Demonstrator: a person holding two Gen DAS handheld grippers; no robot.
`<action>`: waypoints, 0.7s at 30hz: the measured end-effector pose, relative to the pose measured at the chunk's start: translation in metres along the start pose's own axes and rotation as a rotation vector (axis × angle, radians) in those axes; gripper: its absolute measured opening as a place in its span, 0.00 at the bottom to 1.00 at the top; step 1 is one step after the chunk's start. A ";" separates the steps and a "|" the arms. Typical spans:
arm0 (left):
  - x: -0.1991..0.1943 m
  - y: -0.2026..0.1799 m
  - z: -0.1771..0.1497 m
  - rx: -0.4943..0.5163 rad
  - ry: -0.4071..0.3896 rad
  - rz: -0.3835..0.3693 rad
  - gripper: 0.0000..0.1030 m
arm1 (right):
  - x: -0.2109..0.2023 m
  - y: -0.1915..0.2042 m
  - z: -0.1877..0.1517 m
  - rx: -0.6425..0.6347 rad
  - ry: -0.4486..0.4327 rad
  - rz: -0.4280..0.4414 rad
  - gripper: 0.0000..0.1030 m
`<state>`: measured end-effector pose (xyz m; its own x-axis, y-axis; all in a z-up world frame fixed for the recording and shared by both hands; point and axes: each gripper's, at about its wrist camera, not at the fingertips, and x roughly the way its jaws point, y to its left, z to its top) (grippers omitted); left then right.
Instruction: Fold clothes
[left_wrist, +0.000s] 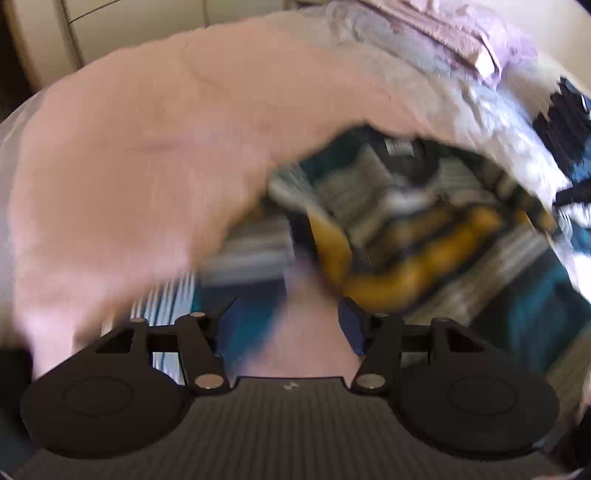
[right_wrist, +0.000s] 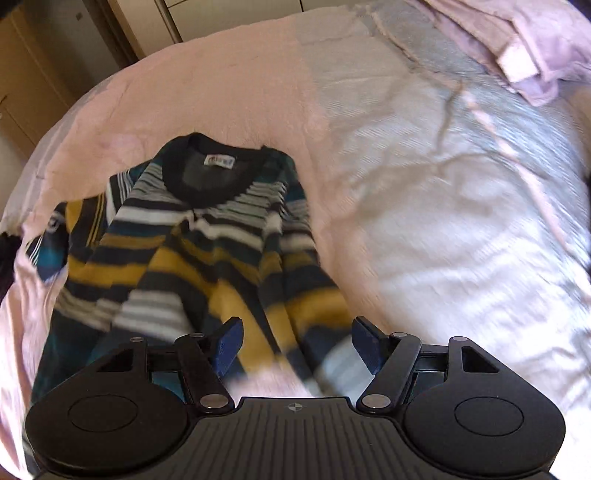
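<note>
A striped sweater (right_wrist: 207, 251) in teal, mustard, white and black lay on a bed's pink cover (right_wrist: 229, 92), collar and label toward the far side, sleeves folded across its front. The right tongs (right_wrist: 297, 341) hung spread above its hem, pinching nothing. The left tongs (left_wrist: 288, 321) were likewise spread and empty, the view blurred. Lilac bedding (right_wrist: 535, 48) lay bunched beyond.
</note>
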<state>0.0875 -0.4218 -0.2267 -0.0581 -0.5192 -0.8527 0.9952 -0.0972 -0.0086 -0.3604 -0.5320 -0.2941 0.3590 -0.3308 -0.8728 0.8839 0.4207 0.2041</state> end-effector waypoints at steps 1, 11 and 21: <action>0.017 0.007 0.017 0.021 -0.009 -0.010 0.59 | 0.013 0.003 0.011 -0.010 0.008 -0.001 0.66; 0.183 0.012 0.075 0.181 0.138 -0.032 0.62 | 0.134 -0.005 0.093 -0.097 0.063 0.034 0.66; 0.110 0.043 0.096 0.124 0.061 -0.004 0.05 | 0.116 -0.057 0.137 -0.056 0.067 0.090 0.09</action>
<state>0.1166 -0.5648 -0.2708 -0.0534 -0.4667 -0.8828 0.9774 -0.2054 0.0495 -0.3282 -0.7104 -0.3458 0.4141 -0.2332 -0.8799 0.8300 0.4937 0.2597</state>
